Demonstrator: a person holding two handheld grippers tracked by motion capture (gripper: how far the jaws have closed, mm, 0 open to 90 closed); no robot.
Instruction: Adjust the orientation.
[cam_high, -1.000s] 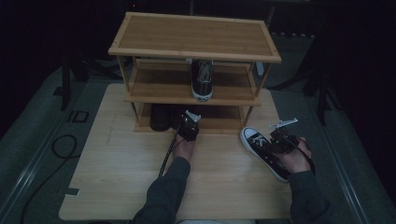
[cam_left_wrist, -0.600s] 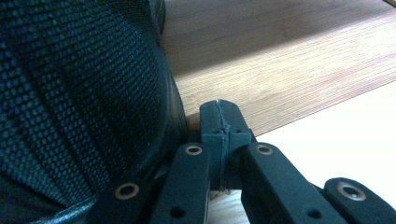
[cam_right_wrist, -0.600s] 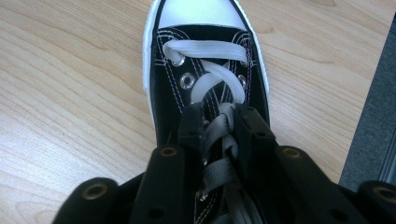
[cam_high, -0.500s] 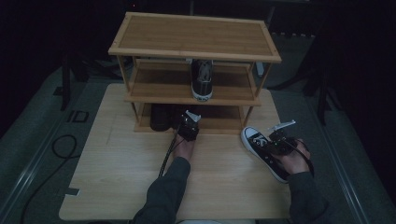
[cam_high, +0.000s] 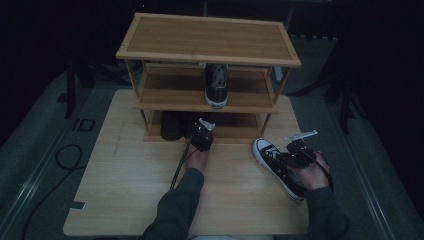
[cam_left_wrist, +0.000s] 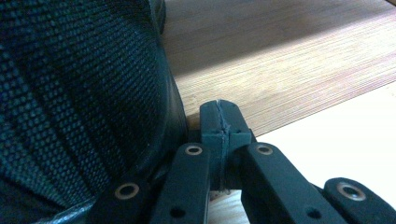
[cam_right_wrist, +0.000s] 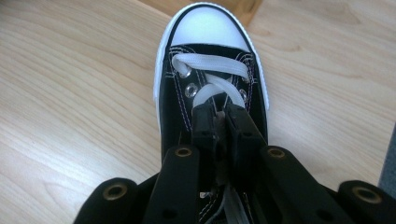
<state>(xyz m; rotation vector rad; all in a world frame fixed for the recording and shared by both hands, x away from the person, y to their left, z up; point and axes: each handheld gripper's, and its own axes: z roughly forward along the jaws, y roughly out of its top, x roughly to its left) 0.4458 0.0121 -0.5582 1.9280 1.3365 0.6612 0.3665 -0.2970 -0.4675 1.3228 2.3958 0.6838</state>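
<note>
Your right gripper (cam_right_wrist: 219, 116) pinches the tongue and laces of the black sneaker (cam_high: 276, 165) near the table's (cam_high: 125, 185) right edge; lift it level. Your left gripper (cam_left_wrist: 220, 122), jaws pressed together, sits beside the mesh shoe (cam_left_wrist: 79, 93) at the rack's (cam_high: 210, 35) bottom shelf.

Dim room, dark surround. Light wood worktop (cam_high: 125, 180) on grey floor (cam_high: 30, 165). Three-tier bamboo shelf rack (cam_high: 210, 37) at the worktop's far edge. Black cable loop (cam_high: 67, 155) on floor, left side.
</note>
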